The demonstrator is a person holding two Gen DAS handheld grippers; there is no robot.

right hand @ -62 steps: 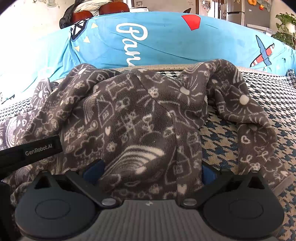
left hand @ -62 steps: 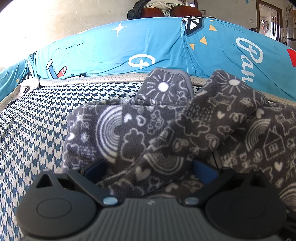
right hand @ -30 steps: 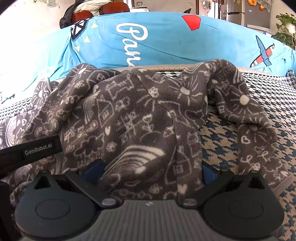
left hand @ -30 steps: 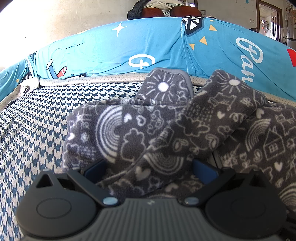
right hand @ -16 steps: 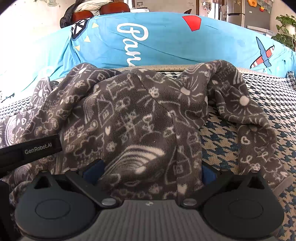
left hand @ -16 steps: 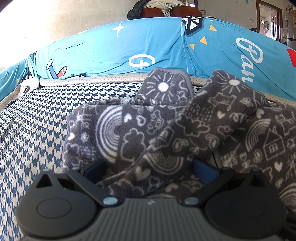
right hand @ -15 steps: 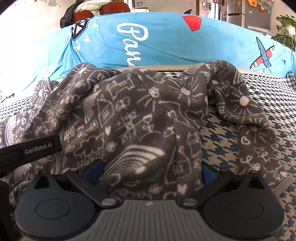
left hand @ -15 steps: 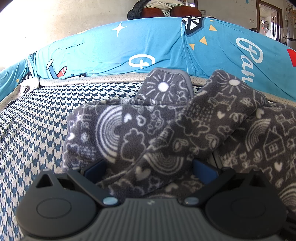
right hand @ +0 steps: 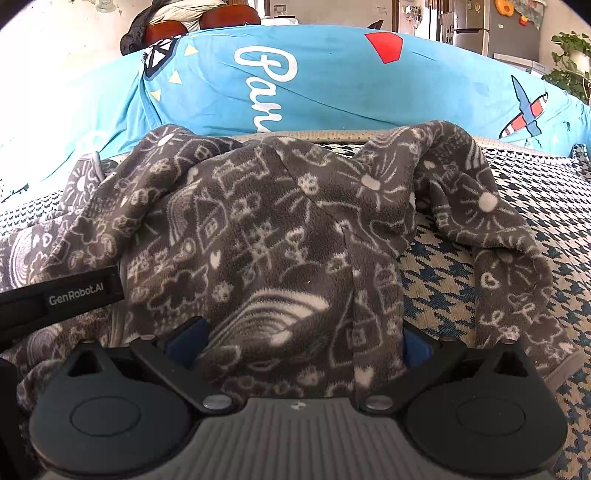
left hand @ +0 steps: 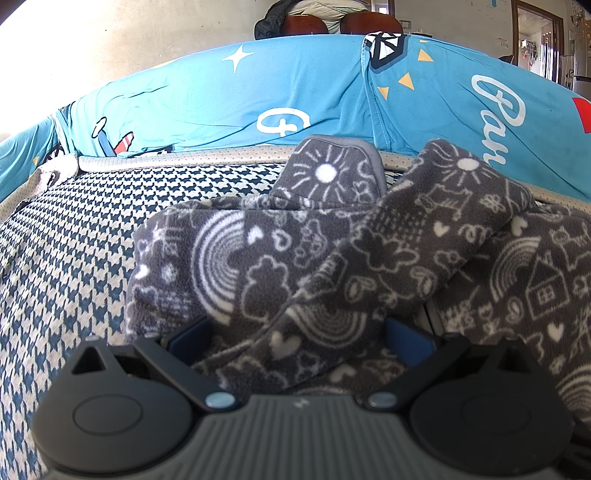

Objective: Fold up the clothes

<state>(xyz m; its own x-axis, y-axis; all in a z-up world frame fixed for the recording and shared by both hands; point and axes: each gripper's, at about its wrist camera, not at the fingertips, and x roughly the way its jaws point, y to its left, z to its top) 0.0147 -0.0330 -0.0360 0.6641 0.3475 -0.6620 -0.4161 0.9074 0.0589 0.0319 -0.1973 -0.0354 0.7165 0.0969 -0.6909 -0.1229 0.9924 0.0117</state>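
Note:
A grey fleece garment point(left hand: 332, 258) with white doodle print lies crumpled on the houndstooth cover point(left hand: 74, 229). My left gripper point(left hand: 297, 332) sits at its near left edge, blue pads point(left hand: 188, 338) wide apart, open, with fleece bunched between and over the fingers. A cuffed end point(left hand: 332, 170) stands up at the back. In the right wrist view the same garment point(right hand: 277, 221) is heaped up, one sleeve point(right hand: 509, 266) trailing right. My right gripper point(right hand: 295, 339) is open too, fleece draped across the gap. Both sets of fingertips are hidden under cloth.
A bright blue printed cover point(left hand: 258, 92) rises like a backrest behind the garment point(right hand: 332, 85). Houndstooth fabric point(right hand: 443, 288) spreads to the left and right of the heap. The other gripper's black strap point(right hand: 74, 295) shows at left. A fridge point(right hand: 476, 26) and plant stand far back.

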